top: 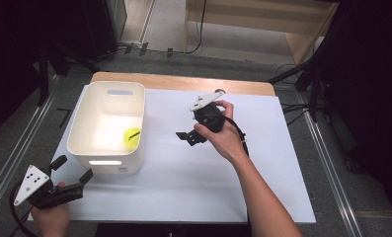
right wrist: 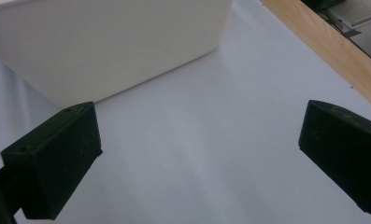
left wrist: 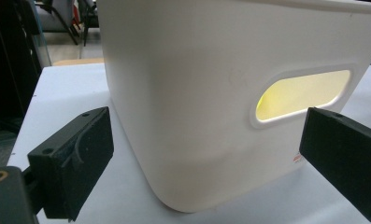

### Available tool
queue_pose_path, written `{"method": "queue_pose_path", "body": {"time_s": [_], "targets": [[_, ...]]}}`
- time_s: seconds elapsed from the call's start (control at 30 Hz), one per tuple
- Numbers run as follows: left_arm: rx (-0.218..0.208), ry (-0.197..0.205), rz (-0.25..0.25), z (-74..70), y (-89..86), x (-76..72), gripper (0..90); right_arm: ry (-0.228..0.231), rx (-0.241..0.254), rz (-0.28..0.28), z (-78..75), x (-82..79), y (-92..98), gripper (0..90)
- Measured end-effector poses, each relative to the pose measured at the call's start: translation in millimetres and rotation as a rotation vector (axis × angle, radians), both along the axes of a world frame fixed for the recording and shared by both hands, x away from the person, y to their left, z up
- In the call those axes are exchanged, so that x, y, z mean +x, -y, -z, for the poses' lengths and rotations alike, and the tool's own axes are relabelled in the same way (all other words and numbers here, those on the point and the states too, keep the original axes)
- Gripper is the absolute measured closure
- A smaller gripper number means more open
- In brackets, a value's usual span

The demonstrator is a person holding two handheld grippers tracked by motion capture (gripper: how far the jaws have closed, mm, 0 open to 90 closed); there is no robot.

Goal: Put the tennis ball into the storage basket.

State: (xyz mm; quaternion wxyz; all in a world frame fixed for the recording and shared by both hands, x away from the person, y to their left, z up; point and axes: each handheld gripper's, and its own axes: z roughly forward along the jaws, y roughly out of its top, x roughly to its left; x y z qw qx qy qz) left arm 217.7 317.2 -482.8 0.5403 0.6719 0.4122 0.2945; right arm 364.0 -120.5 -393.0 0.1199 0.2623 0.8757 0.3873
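Note:
A white plastic bin (top: 83, 123) stands on the left part of the table, and a yellow-green ball (top: 132, 137) lies inside it near its right wall. My left gripper (top: 75, 169) is at the table's front left corner, open, pointing at the bin's near wall (left wrist: 197, 116); that wall's handle slot (left wrist: 302, 95) glows yellow. Nothing is between its fingers (left wrist: 80, 158). My right gripper (top: 189, 134) is held above the table's middle, right of the bin, open and empty. In the right gripper view its fingers (right wrist: 57, 163) frame bare white tabletop, with the bin's side (right wrist: 103, 42) ahead.
A white sheet (top: 193, 173) covers the table, and a wooden strip (top: 183, 83) shows along the far edge. Metal rails and dark stands flank the table on both sides. A cable trails from the right gripper along the forearm (top: 262, 192).

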Motion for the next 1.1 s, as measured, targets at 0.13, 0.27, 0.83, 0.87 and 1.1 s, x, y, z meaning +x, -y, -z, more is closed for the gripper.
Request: {"method": "queue_pose_path", "body": {"time_s": [0.13,0.27,0.83,0.87,1.1], "targets": [[0.0,0.0,-0.001,0.1,0.3,0.0,2.8,0.0,0.015,0.019,4.6,-3.6,10.0,0.0],[0.001,0.001,-0.003,0.1,0.4,0.0,2.9,0.0,0.03,0.044,8.6,-6.9,20.2,0.0],[0.014,-0.001,-0.006,0.4,1.2,0.2,2.9,0.014,0.08,0.131,29.3,-27.3,64.4,0.0],[0.013,0.0,-0.004,0.6,1.3,0.3,2.9,0.017,0.082,0.136,30.6,-28.6,66.8,0.0],[0.02,-0.001,-0.001,0.6,1.8,0.4,2.9,0.017,0.101,0.171,39.7,-39.1,84.7,0.0]]}}
